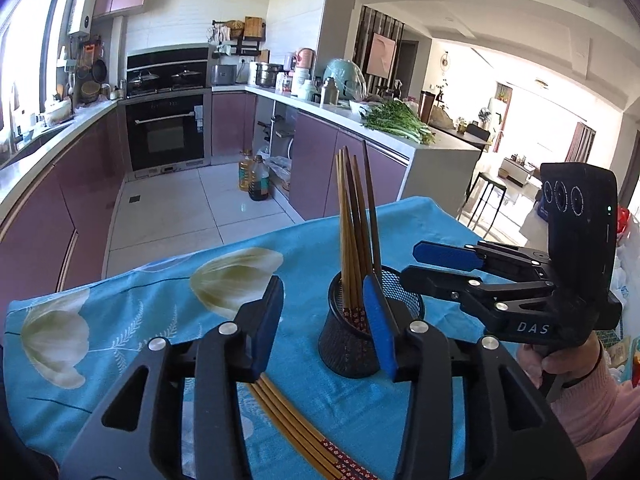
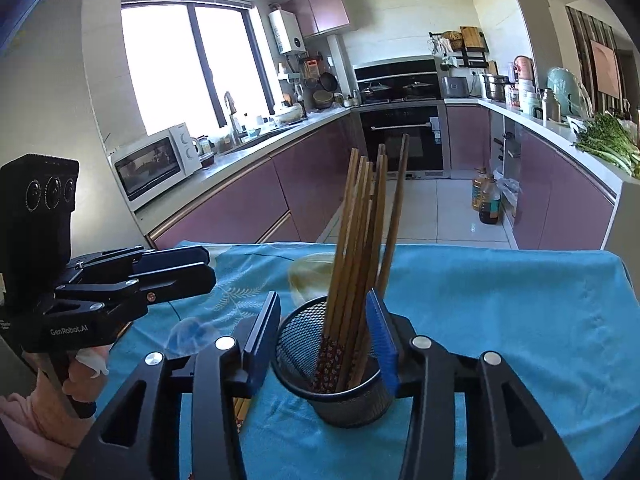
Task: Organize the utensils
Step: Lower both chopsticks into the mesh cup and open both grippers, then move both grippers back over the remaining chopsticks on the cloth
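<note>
A black mesh holder (image 1: 360, 336) stands on the blue flowered cloth (image 1: 132, 320) with several wooden chopsticks (image 1: 354, 240) upright in it. Several more chopsticks (image 1: 304, 432) lie flat on the cloth under my left gripper (image 1: 324, 328), which is open and empty just left of the holder. My right gripper (image 1: 416, 264) is open to the right of the holder. In the right wrist view the holder (image 2: 340, 376) with its chopsticks (image 2: 360, 240) sits between the open fingers of my right gripper (image 2: 326, 340); the left gripper (image 2: 208, 268) hovers at the left.
The cloth-covered table ends at a far edge (image 2: 440, 248) over the tiled kitchen floor. Purple cabinets, an oven (image 1: 166, 132) and oil bottles (image 1: 256, 178) lie beyond. A microwave (image 2: 156, 164) sits on the left counter.
</note>
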